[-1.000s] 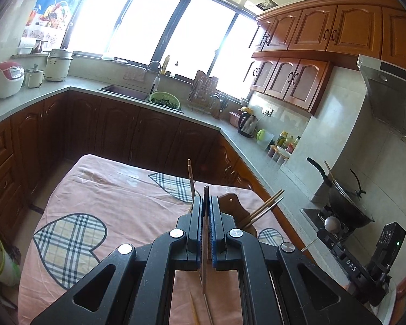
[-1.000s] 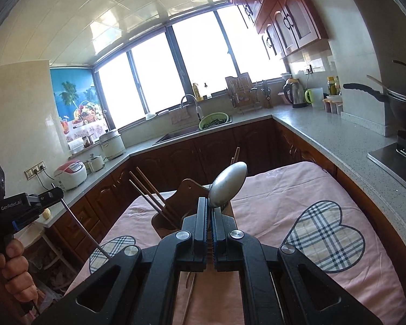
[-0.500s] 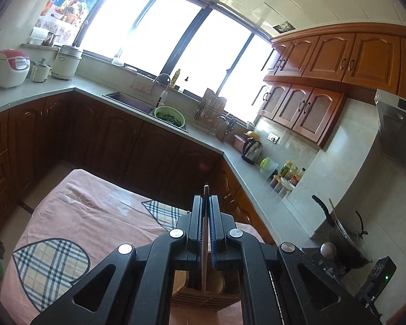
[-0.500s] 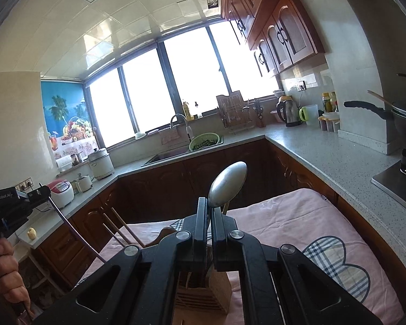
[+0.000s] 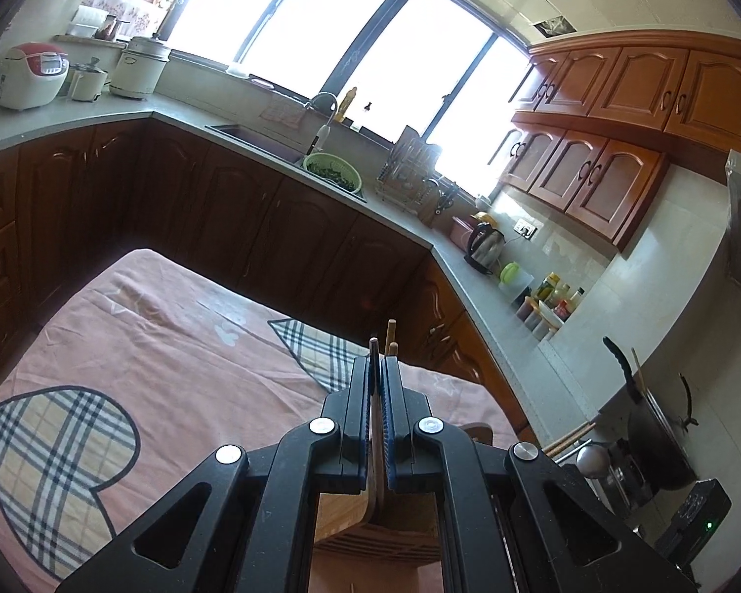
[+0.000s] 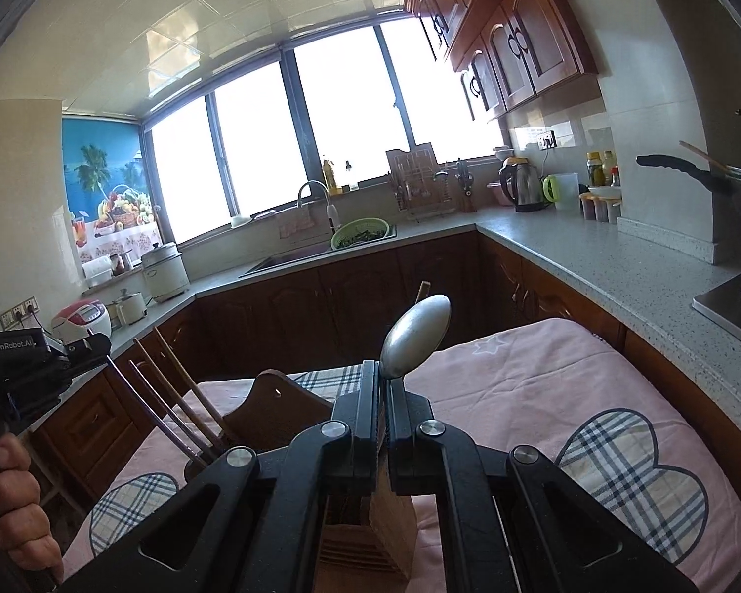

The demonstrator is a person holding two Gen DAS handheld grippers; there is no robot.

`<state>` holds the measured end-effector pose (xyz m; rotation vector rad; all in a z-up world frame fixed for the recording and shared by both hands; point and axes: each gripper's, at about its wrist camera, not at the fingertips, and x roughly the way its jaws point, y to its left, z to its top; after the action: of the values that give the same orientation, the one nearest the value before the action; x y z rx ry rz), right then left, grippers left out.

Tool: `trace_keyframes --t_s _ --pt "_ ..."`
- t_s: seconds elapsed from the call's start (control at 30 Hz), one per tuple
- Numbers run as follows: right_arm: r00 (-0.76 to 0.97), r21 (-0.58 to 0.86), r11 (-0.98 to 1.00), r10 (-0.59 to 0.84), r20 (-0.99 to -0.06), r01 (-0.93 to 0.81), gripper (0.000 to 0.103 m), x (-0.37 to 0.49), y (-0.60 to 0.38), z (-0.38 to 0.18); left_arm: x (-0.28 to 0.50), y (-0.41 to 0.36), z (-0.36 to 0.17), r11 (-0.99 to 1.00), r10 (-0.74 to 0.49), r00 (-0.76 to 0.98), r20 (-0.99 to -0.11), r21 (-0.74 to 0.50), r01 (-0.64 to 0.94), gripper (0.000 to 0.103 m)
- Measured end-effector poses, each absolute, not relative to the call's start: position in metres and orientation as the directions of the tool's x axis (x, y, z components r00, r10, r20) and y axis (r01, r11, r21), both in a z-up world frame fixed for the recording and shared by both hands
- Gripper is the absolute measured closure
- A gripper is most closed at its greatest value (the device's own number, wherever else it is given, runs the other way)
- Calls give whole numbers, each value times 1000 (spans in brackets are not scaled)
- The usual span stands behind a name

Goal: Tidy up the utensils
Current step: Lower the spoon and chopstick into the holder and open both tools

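Note:
My left gripper [image 5: 378, 370] is shut on a thin wooden chopstick [image 5: 373, 346] held upright, its lower end down in a wooden utensil holder [image 5: 365, 519] below the fingers. Two more chopstick tips [image 5: 390, 333] stick up just behind. My right gripper [image 6: 384, 380] is shut on a metal spoon [image 6: 415, 333], bowl up, over the same wooden holder [image 6: 271, 410]. Several chopsticks [image 6: 173, 395] lean out of the holder's left side. The left gripper body [image 6: 29, 370] shows at the far left of the right wrist view.
The holder stands on a table with a pink cloth [image 5: 148, 346] bearing plaid hearts [image 6: 632, 469]. Dark cabinets and a grey counter [image 6: 617, 267] surround the table. A wok [image 5: 657, 435] sits on the stove at right, a kettle [image 5: 484, 247] on the counter.
Both grippers first rose and tilted up, then came back down over the holder. The chopstick and the spoon stay gripped, and the holder's chopsticks are in view again.

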<state>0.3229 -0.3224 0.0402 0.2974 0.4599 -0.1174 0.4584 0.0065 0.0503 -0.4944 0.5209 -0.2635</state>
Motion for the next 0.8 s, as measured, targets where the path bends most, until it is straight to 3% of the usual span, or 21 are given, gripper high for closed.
trace_keyframes --t_s 0.47,0.8 --pt "825 236 963 26 -564 131 101 340 -309 12 473 -21 44 891 -363 819 -443 -423 166 100" --pt "814 255 959 46 -579 127 100 343 -307 10 471 -15 41 887 -379 809 -449 -425 179 100"
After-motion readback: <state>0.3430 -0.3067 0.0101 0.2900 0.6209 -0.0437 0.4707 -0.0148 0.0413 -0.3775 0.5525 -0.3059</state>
